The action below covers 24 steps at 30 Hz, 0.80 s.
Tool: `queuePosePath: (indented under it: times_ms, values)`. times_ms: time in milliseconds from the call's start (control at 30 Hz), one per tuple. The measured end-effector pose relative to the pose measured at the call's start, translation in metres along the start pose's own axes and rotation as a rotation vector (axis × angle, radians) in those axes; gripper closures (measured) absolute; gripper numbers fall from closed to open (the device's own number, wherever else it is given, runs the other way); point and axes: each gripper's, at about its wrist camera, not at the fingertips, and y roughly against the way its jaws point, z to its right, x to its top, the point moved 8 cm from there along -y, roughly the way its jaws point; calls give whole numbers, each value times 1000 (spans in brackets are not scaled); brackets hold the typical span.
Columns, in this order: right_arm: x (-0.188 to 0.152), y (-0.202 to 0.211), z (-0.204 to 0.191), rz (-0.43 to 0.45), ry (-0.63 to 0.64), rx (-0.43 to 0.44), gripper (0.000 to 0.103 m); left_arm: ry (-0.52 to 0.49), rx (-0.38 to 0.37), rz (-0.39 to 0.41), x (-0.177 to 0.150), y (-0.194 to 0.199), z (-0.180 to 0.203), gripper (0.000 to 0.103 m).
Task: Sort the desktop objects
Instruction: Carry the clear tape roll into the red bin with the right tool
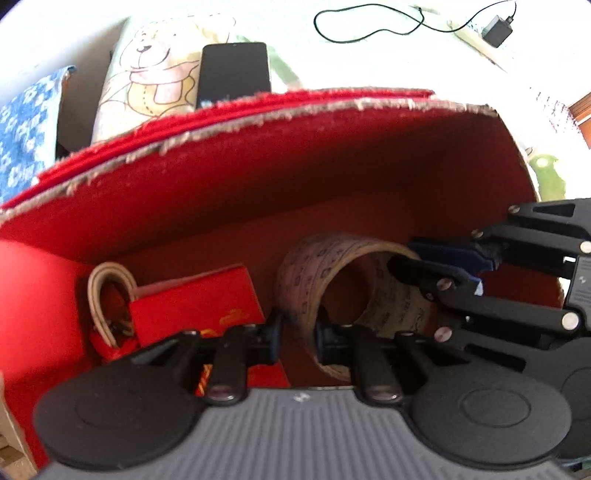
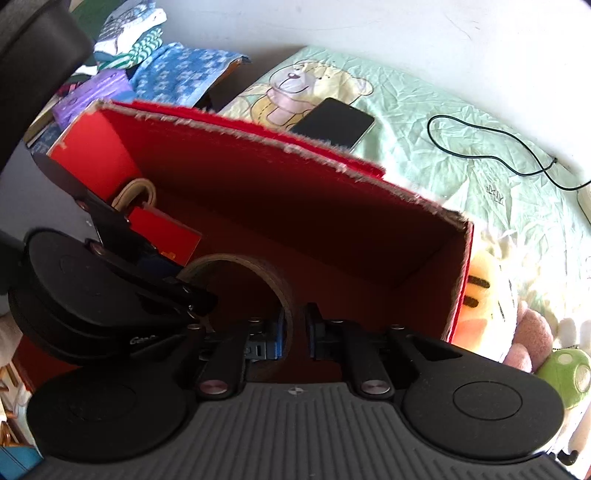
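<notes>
A brown printed tape roll point(image 1: 306, 266) point(image 2: 251, 264) stands on edge inside an open red box point(image 1: 295, 166) point(image 2: 295, 192) with frayed rims. My left gripper point(image 1: 297, 334) point(image 2: 192, 291) reaches down into the box, and its pads close on the roll's near wall. From the right, my right gripper point(image 1: 410, 258) point(image 2: 295, 332) is shut on the opposite wall of the same roll. To the left of the roll in the box lie a small red carton point(image 1: 195, 299) point(image 2: 162, 232) and a beige coiled strap point(image 1: 107, 273) point(image 2: 136, 188).
The box rests on a bed sheet with a bear print point(image 2: 295, 85). Behind it lie a black phone point(image 1: 234, 72) point(image 2: 332, 123), a black cable point(image 1: 369, 37) point(image 2: 480, 155) and a charger point(image 1: 498, 29). Plush toys point(image 2: 491, 288) sit by the right wall, and folded cloths point(image 2: 177, 74) at the back left.
</notes>
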Motion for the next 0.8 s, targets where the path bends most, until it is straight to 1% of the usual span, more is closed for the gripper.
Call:
queuePosePath:
  times_ms: [133, 200, 300, 333, 400, 467, 533, 567, 633, 667, 700, 733, 800]
  values:
    - [0, 5, 6, 7, -1, -11, 93, 9, -11, 13, 6, -2, 1, 90]
    - [1, 6, 8, -1, 7, -20, 93, 22, -10, 7, 8, -7, 1, 86]
    - [1, 14, 10, 4, 8, -41, 92, 51, -37, -11, 9, -13, 0, 84]
    - [1, 18, 12, 12, 3, -43, 91, 50, -42, -6, 8, -13, 1, 84]
    - [-1, 27, 16, 33, -11, -48, 85, 40, -40, 6, 7, -10, 4, 82]
    - [-5, 36, 23, 56, -40, -34, 85, 31, -51, 17, 3, -5, 7, 82]
    - [-8, 44, 31, 81, -84, -9, 85, 10, -67, 30, -3, 3, 10, 79]
    - [-10, 48, 35, 94, -105, 5, 85, 5, -77, 39, -7, 8, 11, 74]
    - [-13, 52, 39, 115, -130, 32, 85, -7, -89, 67, -13, 21, 12, 70]
    - [-15, 54, 41, 124, -138, 39, 85, -17, -82, 78, -16, 25, 14, 64]
    - [-17, 57, 43, 132, -146, 44, 85, -26, -68, 78, -19, 26, 16, 63]
    - [-15, 59, 39, 140, -153, 50, 86, -32, -55, 69, -5, 26, 8, 63]
    - [-18, 66, 42, 165, -172, 66, 87, -34, -44, 50, -8, 22, 11, 65]
